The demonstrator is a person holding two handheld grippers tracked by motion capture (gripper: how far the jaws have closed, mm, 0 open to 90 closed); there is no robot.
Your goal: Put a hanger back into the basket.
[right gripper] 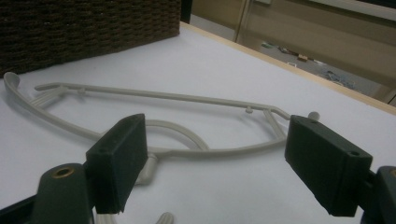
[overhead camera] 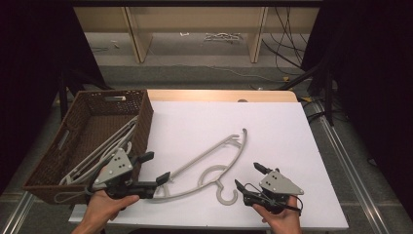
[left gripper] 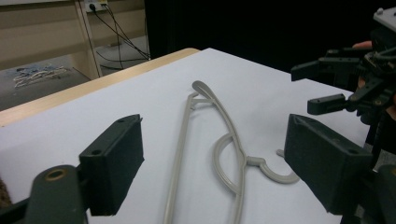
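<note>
We hold both grippers, left [overhead camera: 157, 168] and right [overhead camera: 246, 176], with jaws apart beside the grey hanger [overhead camera: 214, 158] near the table's front edge, ready to grab it.

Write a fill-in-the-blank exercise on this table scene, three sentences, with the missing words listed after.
1. The grey hanger lies flat on the ____ table.
2. More hangers lie inside the woven ____ at the table's left edge.
3. The jaws of the left gripper and the right gripper both stand ____, with nothing held.

Missing words: white; basket; open
</note>
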